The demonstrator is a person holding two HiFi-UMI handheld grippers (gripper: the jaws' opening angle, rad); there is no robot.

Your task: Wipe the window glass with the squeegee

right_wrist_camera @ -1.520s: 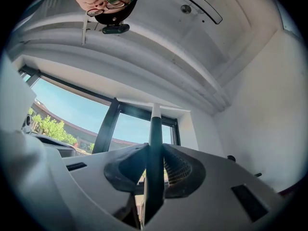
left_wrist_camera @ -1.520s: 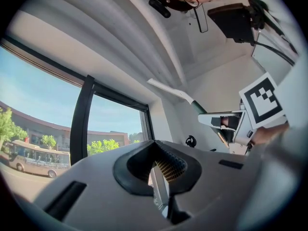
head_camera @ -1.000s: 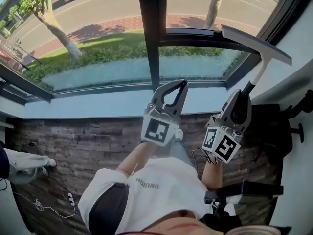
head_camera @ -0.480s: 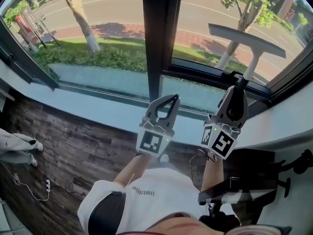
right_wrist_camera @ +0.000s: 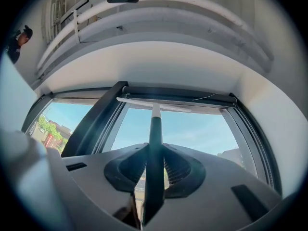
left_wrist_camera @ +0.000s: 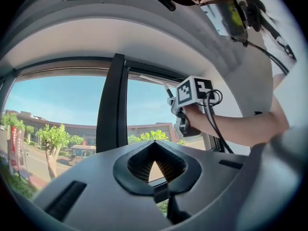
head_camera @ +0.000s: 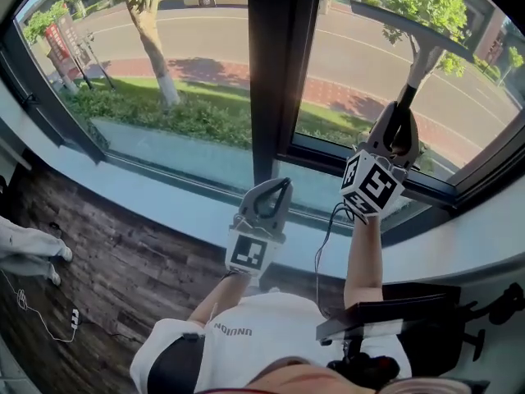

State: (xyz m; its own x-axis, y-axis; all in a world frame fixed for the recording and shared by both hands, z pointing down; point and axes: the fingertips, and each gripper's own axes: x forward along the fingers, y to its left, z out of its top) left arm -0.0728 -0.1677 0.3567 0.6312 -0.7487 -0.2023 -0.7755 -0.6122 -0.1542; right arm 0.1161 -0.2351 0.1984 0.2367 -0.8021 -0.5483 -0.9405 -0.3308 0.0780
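right gripper [head_camera: 399, 130] jaws clamped on squeegee [head_camera: 410, 33] handle | blade now high on the right window glass [head_camera: 353, 72], lifted from lower on the pane a second ago | left gripper [head_camera: 279, 189] jaws closed on nothing, near the sill [head_camera: 148, 189] | judged: placed for a downward wipe; blade-to-glass contact unclear

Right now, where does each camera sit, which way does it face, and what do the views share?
Head view: on the person's head, looking steeply down at the wood floor; shows both forearms, the left gripper, and the right gripper holding the squeegee.
Left gripper view: rides that gripper, facing up at the window glass past its shut, empty jaws; the person's right arm shows.
Right gripper view: rides that gripper, facing up along the squeegee handle.
Shared: all three show the dark mullion.
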